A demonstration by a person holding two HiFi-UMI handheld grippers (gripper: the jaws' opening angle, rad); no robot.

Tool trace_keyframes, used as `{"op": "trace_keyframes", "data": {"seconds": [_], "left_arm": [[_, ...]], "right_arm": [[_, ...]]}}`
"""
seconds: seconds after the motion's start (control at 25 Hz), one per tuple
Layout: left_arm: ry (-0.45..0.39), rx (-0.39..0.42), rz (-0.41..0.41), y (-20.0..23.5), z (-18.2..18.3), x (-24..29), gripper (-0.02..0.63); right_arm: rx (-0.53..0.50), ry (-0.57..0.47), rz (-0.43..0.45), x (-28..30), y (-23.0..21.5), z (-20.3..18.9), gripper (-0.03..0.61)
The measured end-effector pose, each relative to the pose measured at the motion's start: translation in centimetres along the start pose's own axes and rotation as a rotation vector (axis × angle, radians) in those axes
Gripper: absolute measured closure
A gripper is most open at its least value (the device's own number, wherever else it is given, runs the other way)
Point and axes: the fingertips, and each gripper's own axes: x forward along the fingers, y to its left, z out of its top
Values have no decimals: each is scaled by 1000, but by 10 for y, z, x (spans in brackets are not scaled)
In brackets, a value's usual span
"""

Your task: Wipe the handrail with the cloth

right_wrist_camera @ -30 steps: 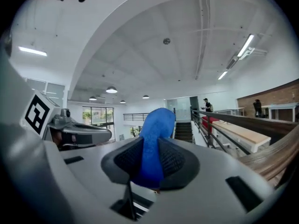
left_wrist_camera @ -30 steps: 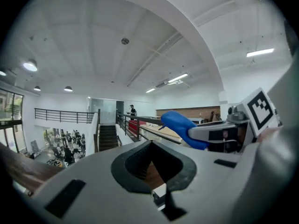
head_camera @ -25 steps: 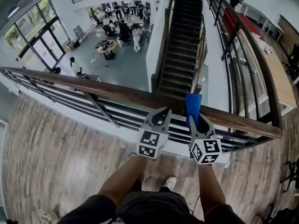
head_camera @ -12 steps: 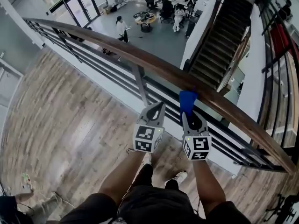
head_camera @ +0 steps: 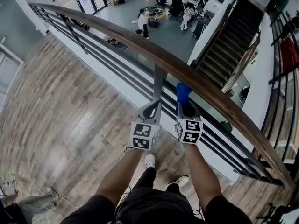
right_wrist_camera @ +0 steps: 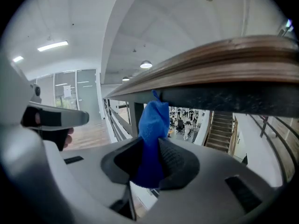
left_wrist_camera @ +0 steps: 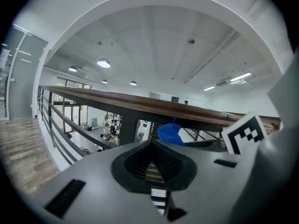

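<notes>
Head view looks down on two arms, each holding a gripper up by a long brown handrail point(head_camera: 140, 46). The right gripper point(head_camera: 182, 107) has a blue cloth point(head_camera: 183, 90) in it. The cloth sticks up out of the jaws and sits right at the near edge of the handrail.

In the right gripper view, the right gripper point(right_wrist_camera: 150, 143) has its jaws squeezed tight on the cloth point(right_wrist_camera: 154, 120). The top of the cloth reaches the dark underside of the handrail point(right_wrist_camera: 224, 64).

The left gripper point(head_camera: 153, 106) is just beside the right one, a little lower than the handrail and in front of a gray post point(head_camera: 159, 80). In the left gripper view, the left gripper point(left_wrist_camera: 152, 143) has its tips pressed together with nothing between them. The cloth point(left_wrist_camera: 170, 133) shows behind it on the right, under the handrail point(left_wrist_camera: 140, 104).

Dark bars point(head_camera: 121, 71) run under the handrail. The person stands on a wood floor point(head_camera: 56, 115) in white shoes point(head_camera: 149, 160). Far below, past the handrail, people point(head_camera: 144, 20) are on a lower floor, and dark stairs point(head_camera: 229, 36) go down on the right.
</notes>
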Motion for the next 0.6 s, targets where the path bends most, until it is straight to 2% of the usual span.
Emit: {"op": "trace_keyframes", "data": {"seconds": [0.28, 0.6], "left_arm": [[34, 30, 42, 60, -9, 16, 611], [70, 18, 67, 92, -29, 13, 611]], "right_arm": [[80, 75, -68, 76, 9, -7, 479], [83, 139, -113, 135, 21, -17, 479]]}}
